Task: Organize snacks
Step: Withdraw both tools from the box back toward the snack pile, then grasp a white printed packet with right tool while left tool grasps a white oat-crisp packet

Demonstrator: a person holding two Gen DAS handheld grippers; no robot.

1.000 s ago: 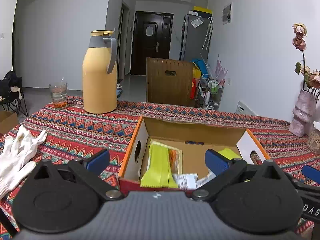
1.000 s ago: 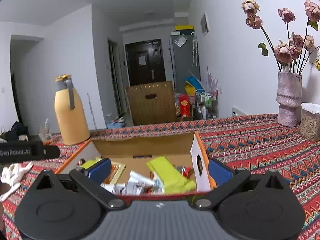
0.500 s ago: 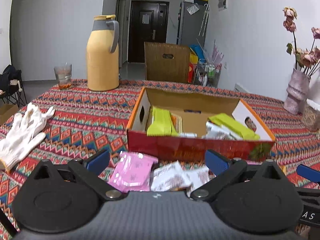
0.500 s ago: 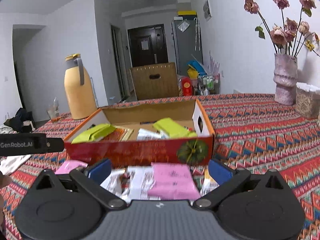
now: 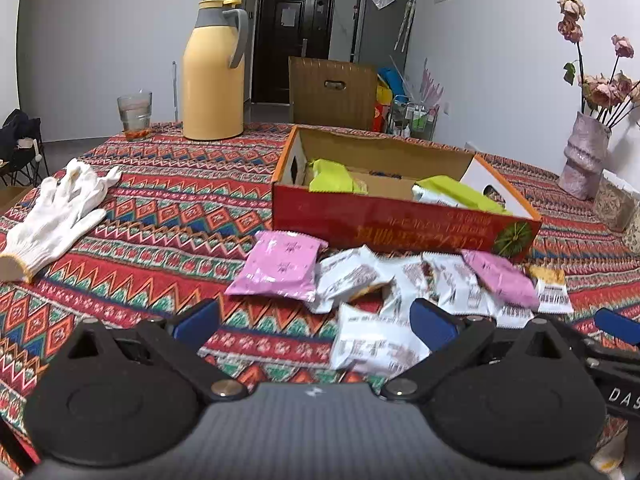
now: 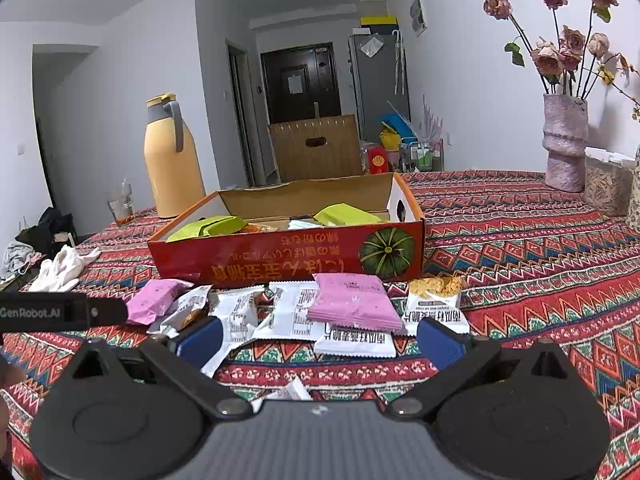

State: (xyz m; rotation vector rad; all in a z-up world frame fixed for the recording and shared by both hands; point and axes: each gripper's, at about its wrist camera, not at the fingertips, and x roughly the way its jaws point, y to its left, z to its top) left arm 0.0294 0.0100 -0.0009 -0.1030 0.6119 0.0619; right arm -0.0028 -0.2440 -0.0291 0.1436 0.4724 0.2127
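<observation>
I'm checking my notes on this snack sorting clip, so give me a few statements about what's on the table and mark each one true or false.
1. Both the left gripper and the right gripper are open and hold nothing. True.
2. The red cardboard box already holds lime green snack packets. True.
3. The pink snack packets lie inside the box. False: they lie on the patterned tablecloth in front of it, among white snack packets.
4. The yellow thermos jug lies tipped on its side. False: it stands upright behind the box.
5. White cloth gloves lie on the cloth, apart from the box. True.
</observation>
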